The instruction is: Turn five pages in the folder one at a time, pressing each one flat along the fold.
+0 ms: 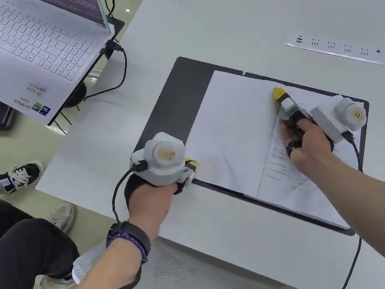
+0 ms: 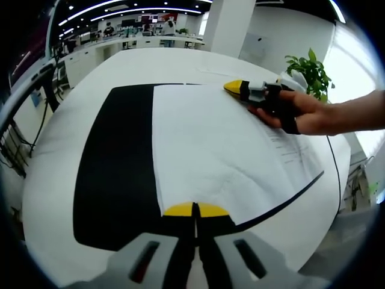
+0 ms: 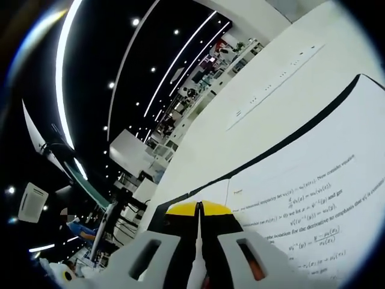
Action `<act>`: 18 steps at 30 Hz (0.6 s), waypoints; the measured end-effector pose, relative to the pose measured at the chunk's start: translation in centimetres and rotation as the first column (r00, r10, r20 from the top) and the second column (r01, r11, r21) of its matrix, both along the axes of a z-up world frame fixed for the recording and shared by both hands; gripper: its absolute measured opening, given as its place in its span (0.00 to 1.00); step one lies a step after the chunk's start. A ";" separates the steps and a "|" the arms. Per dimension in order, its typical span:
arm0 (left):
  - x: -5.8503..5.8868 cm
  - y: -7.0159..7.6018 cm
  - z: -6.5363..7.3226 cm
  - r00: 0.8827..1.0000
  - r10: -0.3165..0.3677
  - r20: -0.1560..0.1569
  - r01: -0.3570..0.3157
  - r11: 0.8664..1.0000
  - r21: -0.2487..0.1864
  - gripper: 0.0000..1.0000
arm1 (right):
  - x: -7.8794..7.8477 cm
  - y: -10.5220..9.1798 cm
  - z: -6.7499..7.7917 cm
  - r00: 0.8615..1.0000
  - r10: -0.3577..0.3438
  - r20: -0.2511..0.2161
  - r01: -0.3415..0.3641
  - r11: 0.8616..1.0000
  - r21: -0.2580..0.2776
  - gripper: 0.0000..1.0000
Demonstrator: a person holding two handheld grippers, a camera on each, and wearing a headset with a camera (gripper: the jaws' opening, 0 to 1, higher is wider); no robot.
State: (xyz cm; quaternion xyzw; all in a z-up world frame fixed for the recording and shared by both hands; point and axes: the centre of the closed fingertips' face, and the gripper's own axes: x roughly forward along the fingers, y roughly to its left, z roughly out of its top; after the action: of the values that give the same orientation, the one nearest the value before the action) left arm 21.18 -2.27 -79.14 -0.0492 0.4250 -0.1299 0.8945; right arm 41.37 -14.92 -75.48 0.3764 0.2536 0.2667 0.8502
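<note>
My left gripper (image 1: pixel 190 164) and right gripper (image 1: pixel 278 93): pale grey housings, yellow-tipped jaws, a black cable (image 1: pixel 115 191) trailing from each. Black fingerless gloves (image 1: pixel 129 188) cover the left hand (image 1: pixel 150 201) and right hand (image 1: pixel 308 144); a black watch (image 1: pixel 127 233) with a purple band circles the left wrist.

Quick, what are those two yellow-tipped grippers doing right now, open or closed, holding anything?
Left gripper: closed, tips at the white page's near edge; a pinch cannot be told.
Right gripper: closed, tips down on the printed page.
</note>
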 end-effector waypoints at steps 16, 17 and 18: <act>0.0 0.1 0.0 1.000 -0.002 0.006 0.002 1.000 -0.001 0.00 | -4.3 0.3 0.3 0.998 0.046 0.044 -0.044 0.998 -0.047 0.00; 0.1 0.1 0.0 1.000 -0.002 0.005 0.002 1.000 -0.001 0.00 | -4.6 0.2 0.2 0.998 0.046 0.045 -0.044 0.998 -0.044 0.00; 0.1 0.1 0.0 1.000 -0.003 0.005 0.003 1.000 0.000 0.00 | -4.9 0.2 0.2 0.998 0.050 0.047 -0.048 0.998 -0.045 0.00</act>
State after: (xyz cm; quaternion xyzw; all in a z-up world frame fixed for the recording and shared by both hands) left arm 21.24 -2.18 -79.13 -0.0485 0.4228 -0.1313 0.8954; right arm 36.49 -14.68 -75.25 0.3446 0.2479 0.2907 0.8575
